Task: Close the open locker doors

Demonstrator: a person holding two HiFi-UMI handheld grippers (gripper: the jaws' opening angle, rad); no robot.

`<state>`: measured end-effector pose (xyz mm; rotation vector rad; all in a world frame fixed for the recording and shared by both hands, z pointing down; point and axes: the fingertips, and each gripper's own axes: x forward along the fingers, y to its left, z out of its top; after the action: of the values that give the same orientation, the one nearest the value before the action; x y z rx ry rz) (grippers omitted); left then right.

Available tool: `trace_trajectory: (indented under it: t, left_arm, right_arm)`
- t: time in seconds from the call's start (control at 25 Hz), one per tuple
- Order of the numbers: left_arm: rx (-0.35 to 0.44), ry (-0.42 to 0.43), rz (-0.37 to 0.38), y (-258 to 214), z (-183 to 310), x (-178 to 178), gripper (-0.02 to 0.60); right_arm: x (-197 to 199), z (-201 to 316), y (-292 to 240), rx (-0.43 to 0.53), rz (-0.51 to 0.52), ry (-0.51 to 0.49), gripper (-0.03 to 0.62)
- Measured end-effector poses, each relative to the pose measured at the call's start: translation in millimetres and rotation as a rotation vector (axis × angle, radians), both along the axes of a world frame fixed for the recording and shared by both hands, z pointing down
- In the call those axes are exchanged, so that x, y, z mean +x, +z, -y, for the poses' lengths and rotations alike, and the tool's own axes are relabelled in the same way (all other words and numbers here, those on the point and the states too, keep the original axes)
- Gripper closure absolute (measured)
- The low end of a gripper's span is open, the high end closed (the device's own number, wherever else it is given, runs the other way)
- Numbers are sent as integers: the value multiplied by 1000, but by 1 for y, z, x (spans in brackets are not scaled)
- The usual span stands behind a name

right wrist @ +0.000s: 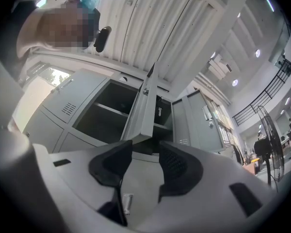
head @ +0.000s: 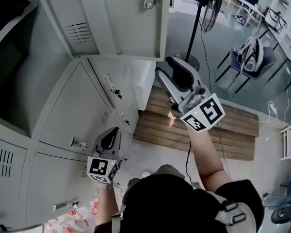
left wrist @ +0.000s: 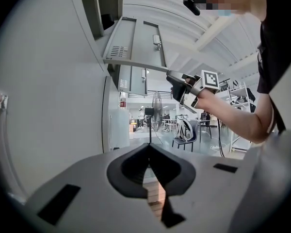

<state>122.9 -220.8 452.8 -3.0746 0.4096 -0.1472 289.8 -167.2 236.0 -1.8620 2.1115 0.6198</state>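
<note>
Nearest to you, you are holding the left hand-held gripper (head: 112,132) low and level. It is right beside a closed lower door (head: 63,120) of the locker bank, close to that door's latch handle (head: 79,142). Its jaws are clenched tip to tip with nothing caught in them. Through the slit under the tips only the wooden pallet (head: 208,125) on the floor is showing.

Higher and further out, you are holding up the right hand-held gripper (head: 168,66), tilted upward. Its jaws are standing released, pads apart, and nothing is sitting between them. The open locker door (head: 111,13) is hanging just above and ahead of it. In the head view the jaw tips are lying just beside the door's lower free corner, and you cannot tell whether they are touching it. In the right gripper view you are looking at that door nearly edge-on. Its bottom edge is showing just past the gap between the pads, not within it. To its left the open compartment (right wrist: 104,113) is gaping dark, with a shelf inside. To its right another locker door (right wrist: 203,118) is showing, carrying its own latch.

Beyond the lockers, a standing fan (head: 212,6) is rising on its pole past the pallet. A blue chair (head: 250,67) is standing further off, well apart from both hand-held grippers.
</note>
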Motion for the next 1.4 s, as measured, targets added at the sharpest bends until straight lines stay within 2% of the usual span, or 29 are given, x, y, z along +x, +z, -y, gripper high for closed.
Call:
trace_trajectory:
  t: [0.36,0.84,1.4]
  left_arm:
    - [-4,-79,-1,-2,2,-4,572]
    - [-25,-267,-18,-8,-19,4,572]
    - [-12,-508,-53,-12,-46,-13,572]
  right_arm:
    - [-13,9,-13,11,-41,-100,425]
    - [-26,-7,-18,6,-76,-325,425]
    - [-58,-21,-21,32,-113,-608,427]
